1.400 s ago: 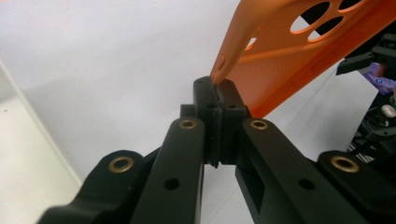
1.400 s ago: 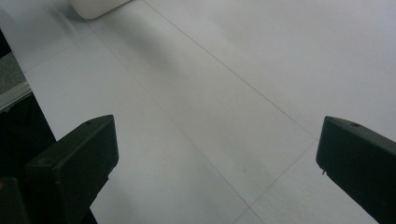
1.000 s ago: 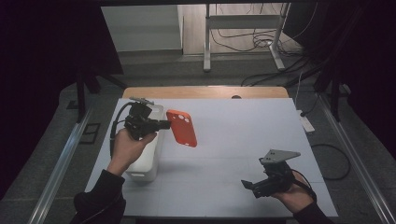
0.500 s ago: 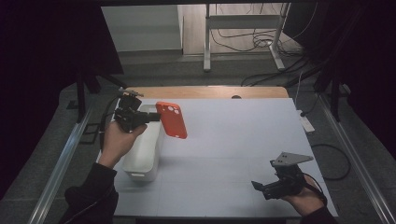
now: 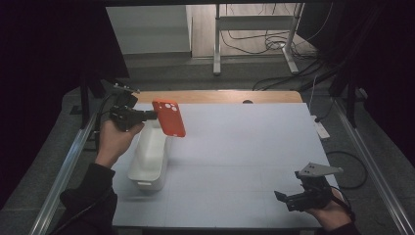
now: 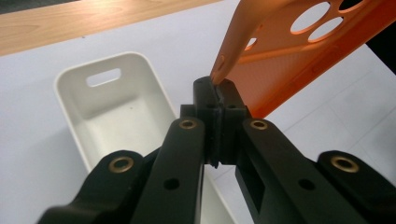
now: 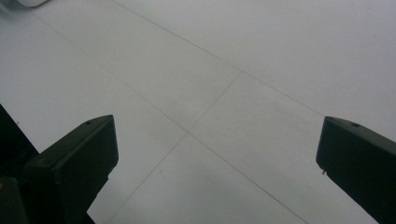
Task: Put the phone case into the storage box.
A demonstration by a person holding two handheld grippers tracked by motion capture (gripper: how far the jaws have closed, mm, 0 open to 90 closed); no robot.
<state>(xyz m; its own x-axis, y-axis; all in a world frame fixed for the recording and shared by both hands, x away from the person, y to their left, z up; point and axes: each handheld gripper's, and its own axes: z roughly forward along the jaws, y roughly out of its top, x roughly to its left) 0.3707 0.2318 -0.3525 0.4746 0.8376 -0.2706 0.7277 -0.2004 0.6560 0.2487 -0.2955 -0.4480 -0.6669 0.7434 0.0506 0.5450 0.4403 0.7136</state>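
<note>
Matt orange rubbery phone case point(image 6: 299, 60), smooth white plastic bin point(image 6: 112, 112), matt white table point(image 5: 244, 147), wood edge strip point(image 5: 220, 96)

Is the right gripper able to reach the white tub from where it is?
Probably yes: the right gripper is open with bare table between it and the white tub, though the tub lies far across, below the left gripper holding the orange phone case.
</note>
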